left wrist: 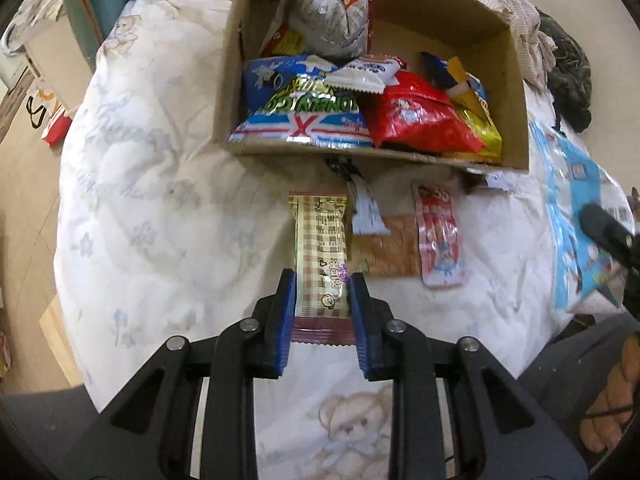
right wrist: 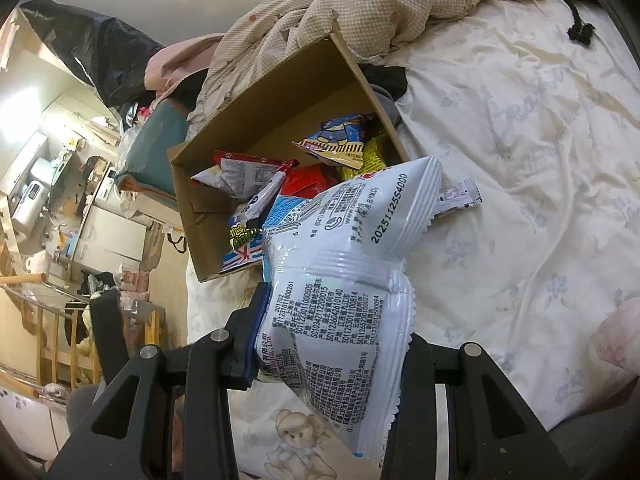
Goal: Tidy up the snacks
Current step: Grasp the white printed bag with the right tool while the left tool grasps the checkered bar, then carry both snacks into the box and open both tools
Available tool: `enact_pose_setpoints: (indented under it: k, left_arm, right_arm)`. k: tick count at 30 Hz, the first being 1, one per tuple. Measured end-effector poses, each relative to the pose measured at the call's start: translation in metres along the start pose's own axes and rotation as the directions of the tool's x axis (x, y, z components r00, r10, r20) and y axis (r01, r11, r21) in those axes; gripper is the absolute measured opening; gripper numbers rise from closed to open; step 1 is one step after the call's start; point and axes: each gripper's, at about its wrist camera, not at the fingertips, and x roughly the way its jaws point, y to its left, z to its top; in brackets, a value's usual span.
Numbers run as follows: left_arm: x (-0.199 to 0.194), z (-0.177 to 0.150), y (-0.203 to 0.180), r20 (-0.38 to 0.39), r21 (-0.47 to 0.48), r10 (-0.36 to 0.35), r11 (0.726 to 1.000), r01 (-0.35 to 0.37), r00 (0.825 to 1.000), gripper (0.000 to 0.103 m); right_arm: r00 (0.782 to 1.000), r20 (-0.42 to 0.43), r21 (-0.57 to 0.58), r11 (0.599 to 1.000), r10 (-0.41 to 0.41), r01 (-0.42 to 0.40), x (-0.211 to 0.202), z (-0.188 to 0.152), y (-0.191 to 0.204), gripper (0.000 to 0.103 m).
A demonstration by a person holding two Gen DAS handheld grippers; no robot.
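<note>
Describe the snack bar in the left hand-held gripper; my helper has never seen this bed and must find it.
Start at the cardboard box on the white bedsheet. Just in front of its near wall lie a few loose packets; the leftmost is the plaid bar, clamped at its near end by the left hand-held gripper. Its long, narrow beige-and-brown check wrapper sets it apart from the orange packet and red packet beside it.

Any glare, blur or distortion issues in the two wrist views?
Left wrist: strong fisheye bending at the edges, cardboard box sharp, blue bag at right slightly smeared. Right wrist: white snack bag fills the centre with shiny glare streaks, its print still readable; room at left overexposed.
</note>
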Motion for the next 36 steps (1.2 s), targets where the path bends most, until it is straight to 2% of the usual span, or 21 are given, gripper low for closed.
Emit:
enact_pose_setpoints:
  k: [4, 10, 16, 20, 28, 32, 36]
  left_arm:
    - [-0.009, -0.013, -0.003, 0.0, 0.006, 0.005, 1.0, -0.005, 1.0, 0.022]
    - [-0.04, -0.022, -0.003, 0.096, 0.035, 0.057, 0.998, -0.06, 0.994, 0.022]
    - [-0.078, -0.014, -0.006, 0.231, 0.051, 0.09, 0.993, -0.105, 0.969, 0.023]
    - [-0.097, -0.001, -0.008, 0.293, 0.057, 0.093, 0.992, -0.115, 0.952, 0.023]
    - [-0.113, 0.033, -0.004, 0.335, 0.042, 0.077, 0.995, -0.096, 0.939, 0.023]
    - [-0.116, 0.045, -0.001, 0.361, 0.04, 0.078, 0.994, -0.099, 0.929, 0.023]
    - [-0.106, 0.059, -0.002, 0.346, 0.044, 0.07, 0.995, -0.091, 0.936, 0.023]
  right_arm:
    - [1.0, 0.009, -0.007, 1.0, -0.001, 0.001, -0.004, -0.002, 0.001, 0.041]
    - [0.999, 0.029, -0.003, 1.0, 0.018, -0.018, -0.011, -0.002, 0.001, 0.041]
    - [0.999, 0.035, 0.001, 0.999, 0.036, -0.036, -0.013, -0.003, 0.002, 0.041]
    - [0.999, 0.036, -0.009, 0.999, 0.039, -0.039, -0.013, -0.004, 0.004, 0.041]
    - [0.995, 0.077, 0.017, 0.998, 0.066, -0.068, -0.022, -0.002, -0.004, 0.041]
    - [0.99, 0.102, 0.026, 0.994, 0.101, -0.104, -0.025, 0.01, -0.004, 0.041]
    - [0.987, 0.113, 0.032, 0.992, 0.115, -0.119, -0.02, 0.028, -0.002, 0.041]
